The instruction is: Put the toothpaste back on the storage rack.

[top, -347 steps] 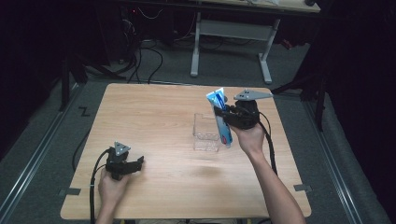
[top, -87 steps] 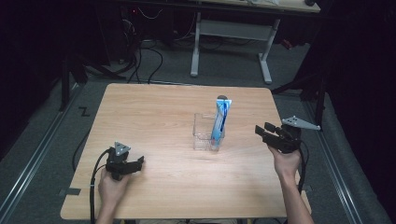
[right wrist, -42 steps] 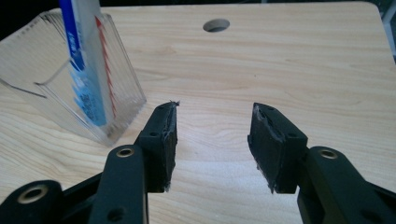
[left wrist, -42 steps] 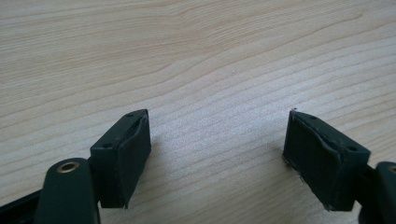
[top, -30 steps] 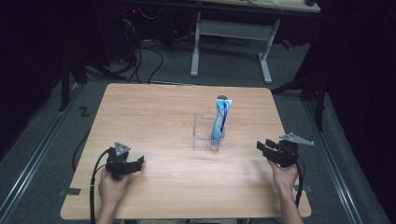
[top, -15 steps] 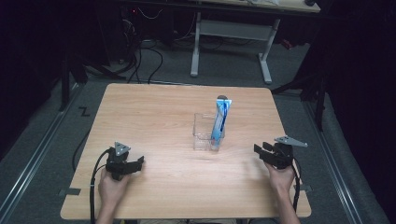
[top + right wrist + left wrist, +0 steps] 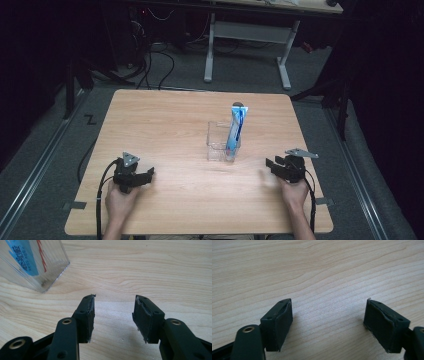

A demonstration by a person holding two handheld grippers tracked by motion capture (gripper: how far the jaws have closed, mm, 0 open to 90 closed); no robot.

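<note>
On bare table (image 7: pixel 175 130), both grippers' jaws parted, empty; toothpaste tube (image 7: pixel 235 131) upright in clear holder (image 7: pixel 216 140).

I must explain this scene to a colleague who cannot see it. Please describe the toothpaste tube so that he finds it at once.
Look at the wooden table, right of its middle, where a clear plastic holder stands. The toothpaste tube stands upright in the holder's right compartment. It is blue and white, the one coloured thing there, and rises above the holder's rim.
</note>
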